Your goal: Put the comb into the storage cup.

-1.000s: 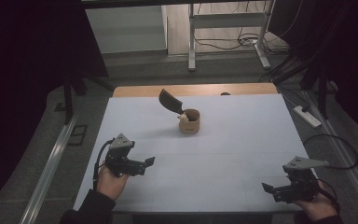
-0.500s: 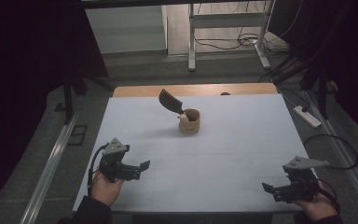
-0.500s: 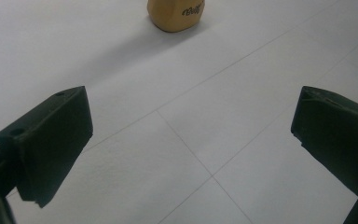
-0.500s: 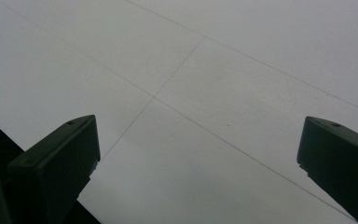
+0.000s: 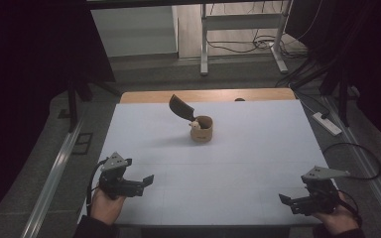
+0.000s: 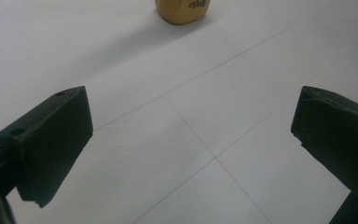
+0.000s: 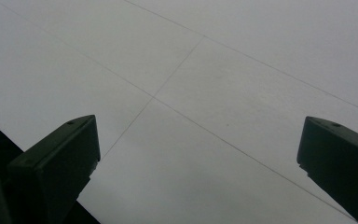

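Small tan cup (image 5: 201,129), round and made of wood or bamboo, stands far ahead of my two grippers near the middle of the table, toward its far side. A dark brown flat-bladed scoop or spatula (image 5: 181,107) leans out of it, its blade tilted up and away to the left, and something small and pale sits at the rim; I cannot tell what it is.

My left gripper (image 5: 144,181) rests low at the near left edge of the white table (image 5: 258,163), its jaws spread wide and holding nothing. My right gripper (image 5: 286,200) sits at the near right edge, well apart from the cup, jaws equally wide and also empty.

I judge this to be the very start of the work: both hands are parked and nothing is touched. The next move probably calls for one gripper, likely the left since it faces the cup, to travel forward across the bare table and line its open jaws up with the cup or the handle.

The left gripper view catches the cup's lower body (image 6: 182,10) at the top, with dark lettering on it that the high view cannot resolve. The right gripper view looks down on plain white surface with faint grid lines and the table's near edge.
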`<state>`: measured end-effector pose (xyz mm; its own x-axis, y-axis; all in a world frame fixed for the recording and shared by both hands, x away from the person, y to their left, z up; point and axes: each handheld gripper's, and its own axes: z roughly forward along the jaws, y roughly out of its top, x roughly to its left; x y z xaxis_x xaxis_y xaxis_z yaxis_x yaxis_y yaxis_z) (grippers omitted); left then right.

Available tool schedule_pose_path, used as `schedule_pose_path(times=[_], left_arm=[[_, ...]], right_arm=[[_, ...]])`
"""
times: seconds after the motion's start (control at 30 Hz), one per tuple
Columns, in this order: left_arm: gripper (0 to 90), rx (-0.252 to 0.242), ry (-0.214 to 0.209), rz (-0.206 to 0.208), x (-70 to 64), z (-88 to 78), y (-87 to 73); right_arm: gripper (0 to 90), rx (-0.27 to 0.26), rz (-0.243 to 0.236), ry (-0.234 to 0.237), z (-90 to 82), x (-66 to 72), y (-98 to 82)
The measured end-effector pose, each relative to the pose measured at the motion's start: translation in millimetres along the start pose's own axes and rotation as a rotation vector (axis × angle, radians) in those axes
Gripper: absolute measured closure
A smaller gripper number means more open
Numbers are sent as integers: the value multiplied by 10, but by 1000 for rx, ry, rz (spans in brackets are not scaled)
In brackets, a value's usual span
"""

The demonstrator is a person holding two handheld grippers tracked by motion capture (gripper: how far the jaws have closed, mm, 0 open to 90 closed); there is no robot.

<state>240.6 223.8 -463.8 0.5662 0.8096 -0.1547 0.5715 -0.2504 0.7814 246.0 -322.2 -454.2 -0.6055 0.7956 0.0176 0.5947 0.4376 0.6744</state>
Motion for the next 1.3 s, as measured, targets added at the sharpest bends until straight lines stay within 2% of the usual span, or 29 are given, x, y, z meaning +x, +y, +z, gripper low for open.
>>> schedule_pose_path(times=[1.3], left_arm=[[0, 14, 65, -48, 27, -297, -359]], right_arm=[[0, -3, 14, -9, -5, -17, -2]])
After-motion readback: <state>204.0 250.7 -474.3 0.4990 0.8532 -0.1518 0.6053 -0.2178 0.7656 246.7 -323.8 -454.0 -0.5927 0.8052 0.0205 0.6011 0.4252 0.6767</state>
